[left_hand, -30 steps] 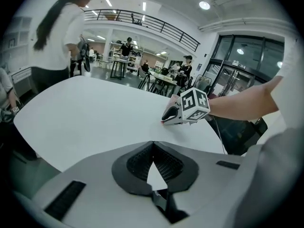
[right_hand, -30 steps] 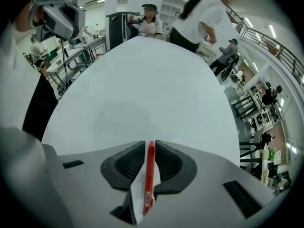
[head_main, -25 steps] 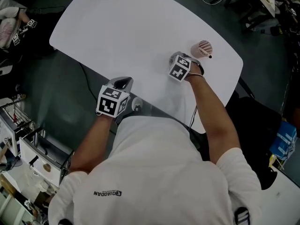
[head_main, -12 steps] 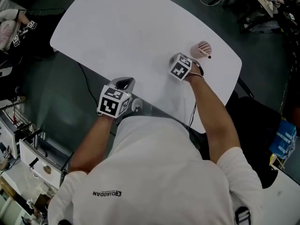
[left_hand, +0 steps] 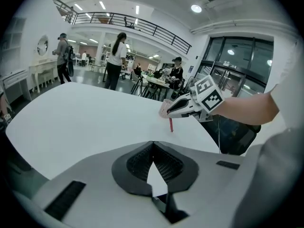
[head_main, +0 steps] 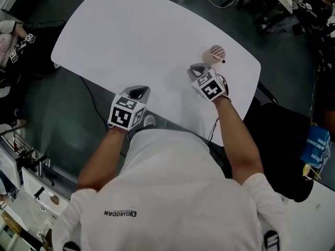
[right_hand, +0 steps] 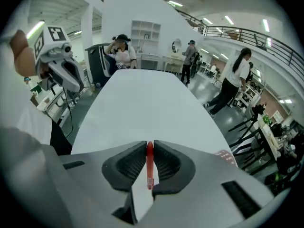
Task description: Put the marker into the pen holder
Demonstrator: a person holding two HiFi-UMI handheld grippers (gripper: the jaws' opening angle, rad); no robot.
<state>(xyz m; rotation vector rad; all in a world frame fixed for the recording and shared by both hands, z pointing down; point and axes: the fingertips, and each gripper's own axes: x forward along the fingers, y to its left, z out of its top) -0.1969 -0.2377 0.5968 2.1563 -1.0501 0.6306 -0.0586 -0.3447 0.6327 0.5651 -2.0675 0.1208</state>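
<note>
White and oval, the tabletop (head_main: pixel 131 30) carries a pink round mesh pen holder (head_main: pixel 215 53) close to its far right edge. Our right gripper (head_main: pixel 195 69) sits just beside the pen holder, on the side nearer us. Its 2 jaws have just been closing and are now clamped on the slim red marker (right_hand: pixel 149 163), which shows squeezed between the pads in the right gripper view. From the left gripper view the marker (left_hand: pixel 171 124) hangs nearly upright below those jaws, in front of the pen holder (left_hand: pixel 165 109), with most of its length under the grip. Our left gripper (head_main: pixel 138 92) is well apart from the pen holder, at the near edge, its jaws pressed together on nothing.

We judge the step in hand to be carrying the marker across to the pen holder. Held so high up, the marker could pivot between the pads, so we should keep the squeeze steady and avoid quick wrist rolls. We should raise it until its lower tip clears the rim, then bring that tip over the middle of the opening. The pen holder looks light and stands near the edge, so 1 sideways knock might tip it. We should lower the marker straight down and release only once the tip is well inside.
</note>
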